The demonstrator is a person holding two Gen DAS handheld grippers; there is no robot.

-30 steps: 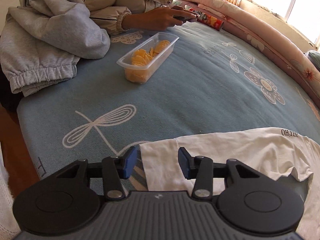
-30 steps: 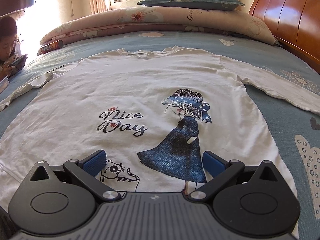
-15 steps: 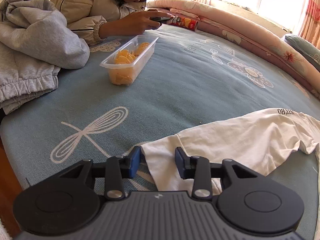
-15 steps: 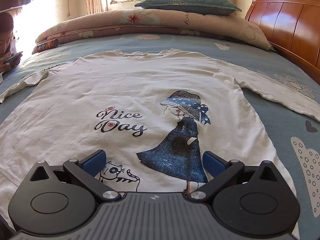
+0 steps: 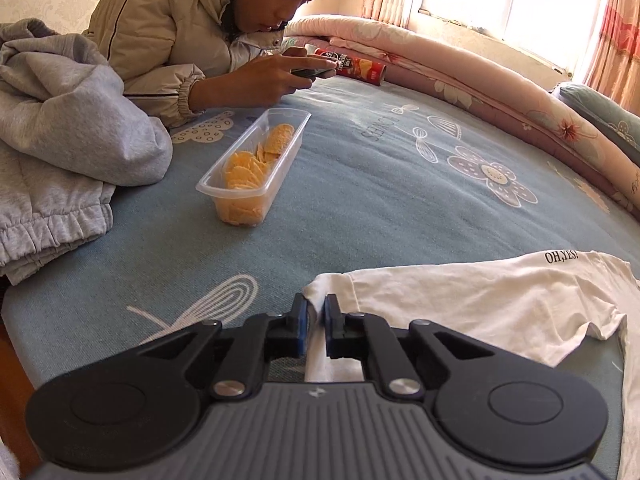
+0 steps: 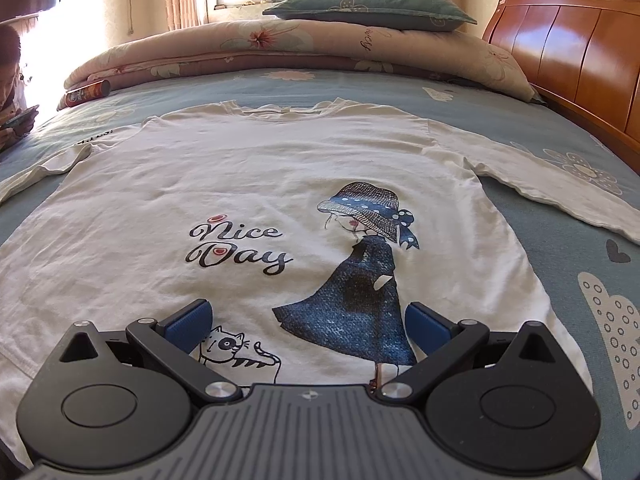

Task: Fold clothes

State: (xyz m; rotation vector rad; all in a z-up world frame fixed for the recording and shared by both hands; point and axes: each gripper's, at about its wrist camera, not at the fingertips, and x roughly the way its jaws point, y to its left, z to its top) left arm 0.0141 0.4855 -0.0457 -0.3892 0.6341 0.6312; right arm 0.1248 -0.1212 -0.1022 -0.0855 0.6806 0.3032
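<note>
A white shirt (image 6: 256, 184) lies flat on the blue bed (image 5: 380, 208), front side up, with both sleeves spread out. It has a girl in a hat and the words "Nice Day" on it.

The left gripper (image 5: 315, 314) sits at the end of the shirt's left sleeve (image 5: 480, 300). Its jaws are closing, and the sleeve's white cuff is pinched between the two blue pads (image 5: 300, 320). The rest of the sleeve lies loose on the bed to the right.

The right gripper (image 6: 306, 320) hangs over the bottom part of the shirt. Its jaws are wide apart and hold nothing.

Other things are on the bed too. A clear box (image 5: 256, 168) of chips stands past the sleeve, well apart from it. A gray sweatshirt (image 5: 64, 128) is piled at the left edge. A person (image 5: 180, 32) in a tan jacket leans on the far side, holding a phone (image 5: 312, 72). A red chip can (image 5: 352, 66) lies just behind the phone, next to a rolled pink quilt (image 6: 280, 48). A green pillow (image 6: 368, 10) rests on top of the quilt. A brown headboard (image 6: 568, 48) stands on the right.
</note>
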